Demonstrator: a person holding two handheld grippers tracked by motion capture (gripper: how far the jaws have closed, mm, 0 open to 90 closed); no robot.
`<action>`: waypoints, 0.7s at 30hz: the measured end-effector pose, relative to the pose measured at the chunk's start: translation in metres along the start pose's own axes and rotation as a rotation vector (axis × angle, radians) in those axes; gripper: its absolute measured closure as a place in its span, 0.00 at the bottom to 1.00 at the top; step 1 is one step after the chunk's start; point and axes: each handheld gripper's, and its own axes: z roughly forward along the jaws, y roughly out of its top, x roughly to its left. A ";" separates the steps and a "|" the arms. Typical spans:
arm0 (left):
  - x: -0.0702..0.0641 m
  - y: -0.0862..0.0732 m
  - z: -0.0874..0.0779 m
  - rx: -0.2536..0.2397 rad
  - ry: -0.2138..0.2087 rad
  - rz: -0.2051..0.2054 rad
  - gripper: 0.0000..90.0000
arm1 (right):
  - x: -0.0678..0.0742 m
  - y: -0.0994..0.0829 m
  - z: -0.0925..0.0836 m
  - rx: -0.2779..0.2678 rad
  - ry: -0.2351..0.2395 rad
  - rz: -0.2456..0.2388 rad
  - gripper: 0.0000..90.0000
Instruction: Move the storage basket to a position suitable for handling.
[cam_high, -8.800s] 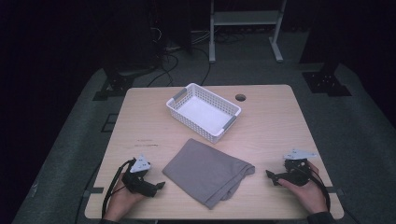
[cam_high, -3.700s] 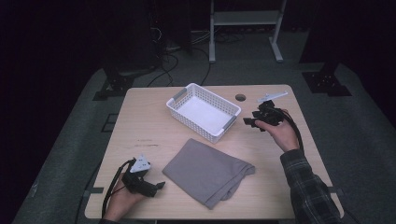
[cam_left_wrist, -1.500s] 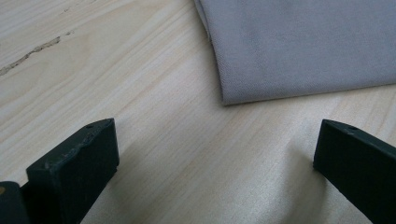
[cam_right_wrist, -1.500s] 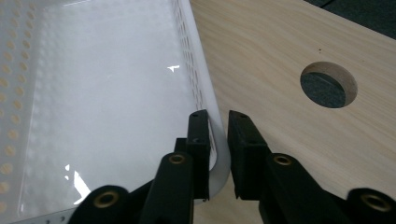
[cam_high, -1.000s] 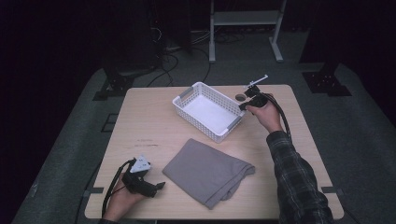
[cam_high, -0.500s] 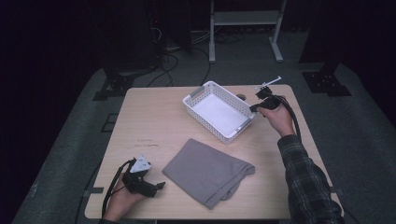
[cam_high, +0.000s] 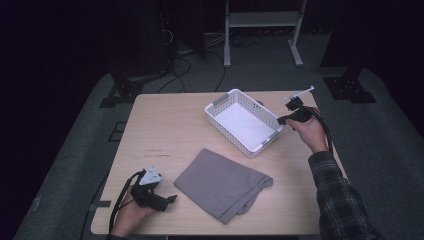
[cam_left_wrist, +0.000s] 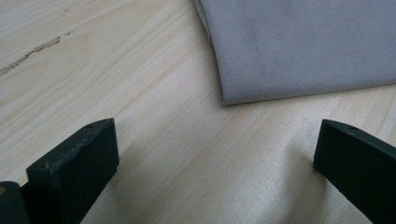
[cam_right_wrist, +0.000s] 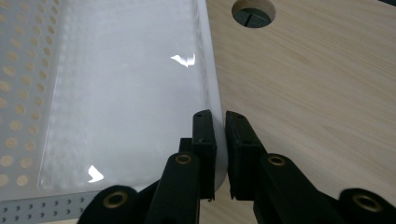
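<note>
1. Pale wood table (cam_high: 170, 125), light grain, carries all items; a dark scuff mark runs across its surface at the upper left of the left gripper view.
2. Left gripper (cam_high: 170, 199) lies at the near left corner of the table, held in the person's left hand (cam_high: 131, 212). In the left gripper view its jaws stand wide apart with bare wood between them, gripping nothing. Its cable loops off the near edge.
3. Grey cloth (cam_high: 222, 183), folded flat, lies near the front centre of the table, just right of the left gripper and not touching it. In the left gripper view its folded corner (cam_left_wrist: 299, 46) sits beyond the jaw tips, apart from both.
4. Right forearm in a plaid sleeve (cam_high: 340, 195) reaches up the right side of the table.
5. Right gripper (cam_high: 280, 120) is held in the right hand (cam_high: 309, 131) at the right end of the basket. In the right gripper view (cam_right_wrist: 220, 126) its jaws are clamped on the rim, one inside and one outside the wall.
6. White perforated basket (cam_high: 220, 107) sits at the far right centre of the table, set at an angle to the table edges, well apart from the cloth. Its interior is bare white plastic.
7. Round cable hole (cam_right_wrist: 252, 13) in the tabletop lies just beyond the basket.
</note>
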 end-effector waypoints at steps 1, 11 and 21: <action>0.000 0.000 0.000 0.000 0.000 0.000 0.00 | -0.001 -0.001 -0.001 0.001 0.000 -0.001 0.91; 0.000 0.000 0.000 0.000 0.000 0.000 0.00 | -0.011 -0.020 -0.012 0.025 -0.005 0.004 0.91; 0.000 0.000 0.000 0.000 0.000 0.000 0.00 | -0.016 -0.039 -0.023 0.035 -0.014 0.020 0.91</action>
